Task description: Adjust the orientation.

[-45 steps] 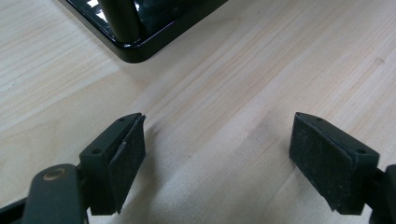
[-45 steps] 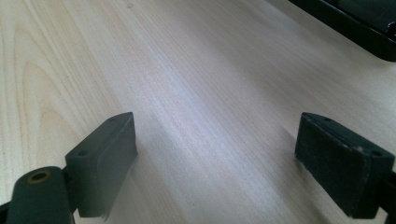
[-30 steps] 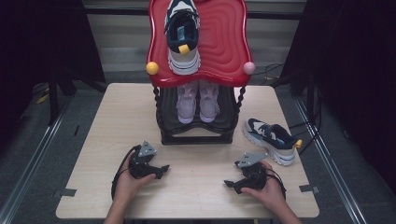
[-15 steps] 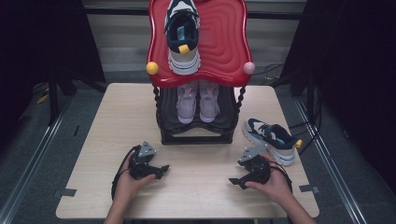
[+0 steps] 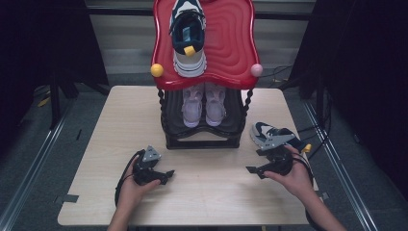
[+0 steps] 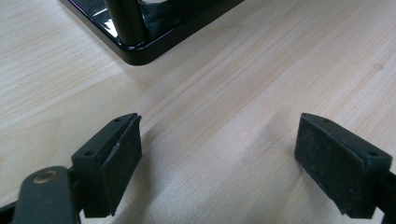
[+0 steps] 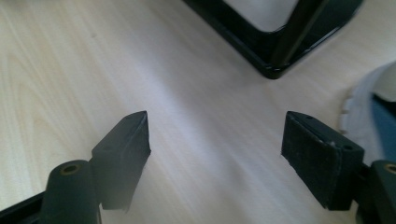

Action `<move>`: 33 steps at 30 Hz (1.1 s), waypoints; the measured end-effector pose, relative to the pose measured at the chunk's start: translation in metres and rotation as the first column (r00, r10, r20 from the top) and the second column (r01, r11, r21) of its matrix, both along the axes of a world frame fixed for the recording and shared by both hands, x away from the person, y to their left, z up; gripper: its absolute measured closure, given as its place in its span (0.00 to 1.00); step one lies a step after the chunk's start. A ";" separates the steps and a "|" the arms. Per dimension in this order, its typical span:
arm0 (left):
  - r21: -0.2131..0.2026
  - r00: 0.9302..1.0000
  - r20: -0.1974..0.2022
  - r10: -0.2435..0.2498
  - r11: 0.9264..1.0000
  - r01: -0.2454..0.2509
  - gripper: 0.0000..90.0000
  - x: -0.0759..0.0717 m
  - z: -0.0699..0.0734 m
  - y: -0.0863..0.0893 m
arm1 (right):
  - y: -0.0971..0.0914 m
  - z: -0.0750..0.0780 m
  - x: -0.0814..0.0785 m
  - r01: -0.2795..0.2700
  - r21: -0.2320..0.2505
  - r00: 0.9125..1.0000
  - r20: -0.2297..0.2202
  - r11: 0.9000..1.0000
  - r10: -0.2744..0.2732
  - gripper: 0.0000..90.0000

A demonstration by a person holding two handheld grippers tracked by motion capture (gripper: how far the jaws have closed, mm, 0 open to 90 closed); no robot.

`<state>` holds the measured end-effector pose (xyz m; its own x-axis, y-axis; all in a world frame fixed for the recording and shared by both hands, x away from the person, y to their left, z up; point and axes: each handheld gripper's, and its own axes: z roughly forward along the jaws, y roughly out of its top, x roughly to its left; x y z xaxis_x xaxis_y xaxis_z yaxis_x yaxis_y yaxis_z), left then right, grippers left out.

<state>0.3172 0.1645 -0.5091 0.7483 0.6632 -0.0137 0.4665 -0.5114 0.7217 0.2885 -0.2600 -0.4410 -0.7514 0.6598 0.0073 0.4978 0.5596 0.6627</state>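
Reaching for the loose sneaker (image 5: pixel 273 135) at the worktop's (image 5: pixel 96 159) right edge, just beyond the right tongs (image 5: pixel 255 161), toe toward the rack (image 5: pixel 202 139). Wide but just been closing a bit, nothing between. Left tongs (image 5: pixel 168 174) wide, empty, well apart.

We're looking at a recording studio or lab setup: a pale wooden table (image 5: pixel 96 144) standing alone on grey carpet, black curtains (image 5: pixel 356 72) hanging left and right, metal floor rails (image 5: pixel 38 159) running along both sides, and cables (image 5: pixel 281 72) trailing at the far right.
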 end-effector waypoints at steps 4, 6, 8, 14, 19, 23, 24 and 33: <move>0.000 1.000 0.000 0.000 1.000 0.000 0.16 0.000 0.000 0.000 | -0.011 0.014 0.004 0.045 -0.001 0.999 0.023 0.999 -0.045 0.27; 0.000 1.000 0.000 0.000 1.000 0.000 0.16 0.000 0.000 0.000 | -0.019 0.022 0.006 0.050 -0.012 0.998 0.037 0.999 -0.050 0.29; 0.000 1.000 0.000 0.000 1.000 0.000 0.16 0.000 0.000 0.000 | -0.028 0.029 0.008 0.066 -0.034 0.997 0.048 0.997 -0.064 0.30; 0.001 1.000 -0.001 0.000 1.000 0.000 0.16 0.000 0.000 0.000 | -0.053 0.036 0.011 0.133 -0.064 0.990 0.057 0.989 -0.130 0.30; 0.001 1.000 0.000 0.000 1.000 0.000 0.16 0.000 0.000 0.000 | -0.064 0.034 0.013 0.158 -0.105 0.987 0.049 0.982 -0.154 0.31; -0.001 1.000 -0.002 -0.001 1.000 0.001 0.16 0.000 0.000 0.000 | -0.069 0.025 0.016 0.178 -0.129 0.984 0.008 0.976 -0.178 0.34; -0.001 1.000 -0.002 -0.001 1.000 0.001 0.16 0.000 0.000 0.000 | -0.070 0.023 0.016 0.179 -0.126 0.984 0.016 0.976 -0.179 0.35; -0.002 1.000 -0.003 -0.003 1.000 0.003 0.16 0.000 0.000 0.000 | -0.081 0.027 0.018 0.218 -0.130 0.975 0.057 0.967 -0.213 0.48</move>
<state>0.3174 0.1648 -0.5090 0.7499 0.6613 -0.0175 0.4675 -0.5110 0.7213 0.3070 -0.3410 -0.4141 -0.5891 0.7989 -0.1212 0.5895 0.5275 0.6117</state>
